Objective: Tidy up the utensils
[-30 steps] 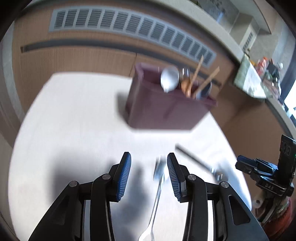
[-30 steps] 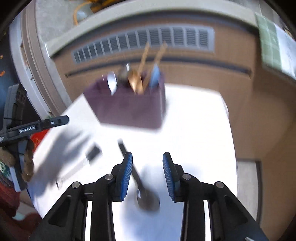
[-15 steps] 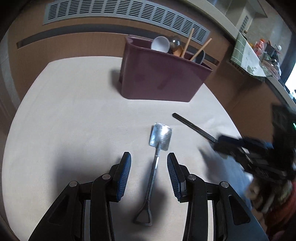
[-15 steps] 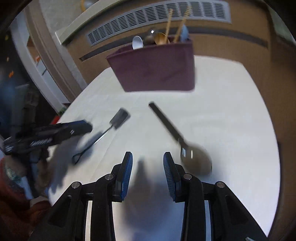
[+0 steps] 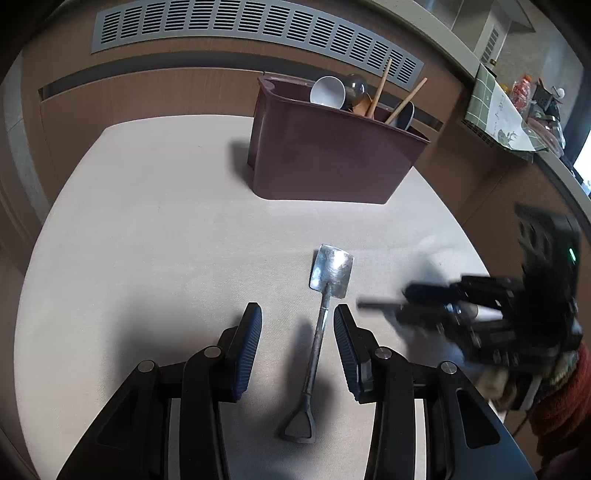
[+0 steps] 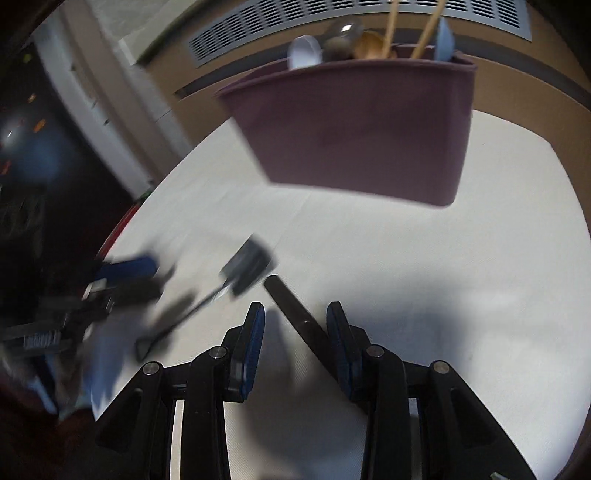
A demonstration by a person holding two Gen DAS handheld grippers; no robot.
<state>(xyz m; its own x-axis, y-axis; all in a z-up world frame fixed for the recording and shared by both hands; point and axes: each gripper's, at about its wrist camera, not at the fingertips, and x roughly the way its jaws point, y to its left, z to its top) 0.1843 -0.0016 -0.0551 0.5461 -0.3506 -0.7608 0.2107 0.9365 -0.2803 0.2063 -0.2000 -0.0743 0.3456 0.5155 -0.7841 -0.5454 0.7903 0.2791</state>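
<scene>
A small metal shovel-shaped spoon (image 5: 325, 306) lies flat on the white table (image 5: 147, 229). Its thin shaft runs between the fingers of my left gripper (image 5: 297, 325), which stands open and does not press it. My right gripper (image 6: 293, 328) is open too, low over a dark-handled spoon (image 6: 295, 314); the handle lies between its blue pads, untouched, and the bowl is hidden below. The shovel spoon (image 6: 243, 267) shows blurred to the left there. A maroon bin (image 5: 325, 158) with several utensils stands at the back. The right gripper (image 5: 424, 295) appears blurred at the right of the left wrist view.
A wooden cabinet wall with a grey vent grille (image 5: 240, 33) runs behind the table. A counter with cloth and clutter (image 5: 517, 107) lies far right. The table's rounded edge curves near on both sides. A red sleeve (image 5: 565, 406) shows low right.
My right gripper has sunk and closed in on the dark spoon, whose handle now lies between its fingers. The left gripper came down slightly over the shovel spoon and has since settled.
</scene>
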